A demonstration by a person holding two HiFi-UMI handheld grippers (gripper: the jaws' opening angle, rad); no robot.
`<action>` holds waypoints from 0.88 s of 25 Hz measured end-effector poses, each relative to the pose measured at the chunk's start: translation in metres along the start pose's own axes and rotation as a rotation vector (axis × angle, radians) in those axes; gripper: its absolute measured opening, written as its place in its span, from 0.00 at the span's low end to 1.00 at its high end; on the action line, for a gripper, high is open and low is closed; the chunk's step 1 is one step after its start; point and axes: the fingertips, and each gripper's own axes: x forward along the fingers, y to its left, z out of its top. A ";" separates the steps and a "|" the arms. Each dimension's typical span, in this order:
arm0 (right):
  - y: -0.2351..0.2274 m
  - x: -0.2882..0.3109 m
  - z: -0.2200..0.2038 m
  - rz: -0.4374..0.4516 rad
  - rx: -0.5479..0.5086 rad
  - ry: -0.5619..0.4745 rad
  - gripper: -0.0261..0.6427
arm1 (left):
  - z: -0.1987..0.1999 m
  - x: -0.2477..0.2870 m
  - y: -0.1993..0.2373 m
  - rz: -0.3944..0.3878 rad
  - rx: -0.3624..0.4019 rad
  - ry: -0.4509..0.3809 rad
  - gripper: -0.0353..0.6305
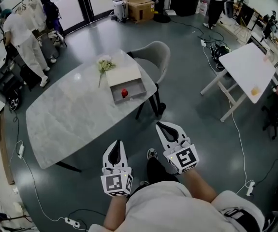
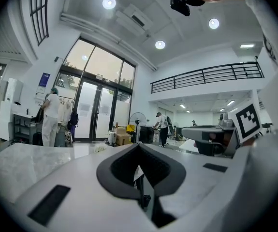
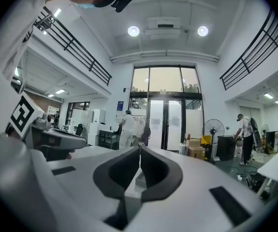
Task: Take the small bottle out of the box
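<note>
Held jaws together and empty on left gripper [image 1: 116,146] and right gripper [image 1: 164,128], low at the near side, short of the desk [image 1: 71,115], probably readying a reach. Saw small red bottle [image 1: 124,93] inside the open box [image 1: 135,87], far side, beside flowers [image 1: 105,65].

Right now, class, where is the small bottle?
In the head view, the bottle sits inside the open box at the table's far right corner, beside the flowers, near the chair.
</note>
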 end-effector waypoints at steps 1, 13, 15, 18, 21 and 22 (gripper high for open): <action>-0.009 0.008 0.001 0.002 0.007 -0.004 0.08 | 0.001 0.011 0.002 -0.006 0.002 0.006 0.09; -0.089 0.102 -0.019 0.081 -0.014 0.045 0.08 | -0.005 0.137 0.028 0.029 0.001 0.067 0.09; -0.095 0.115 -0.029 0.096 -0.010 0.068 0.08 | -0.014 0.150 0.036 0.061 0.002 0.073 0.09; -0.096 0.134 -0.056 0.126 0.015 0.124 0.08 | -0.033 0.164 0.051 0.118 0.005 0.116 0.09; -0.092 0.147 -0.085 0.166 0.031 0.189 0.08 | -0.052 0.168 0.061 0.156 0.000 0.164 0.09; -0.092 0.151 -0.094 0.175 0.036 0.207 0.08 | -0.058 0.170 0.066 0.167 -0.008 0.178 0.09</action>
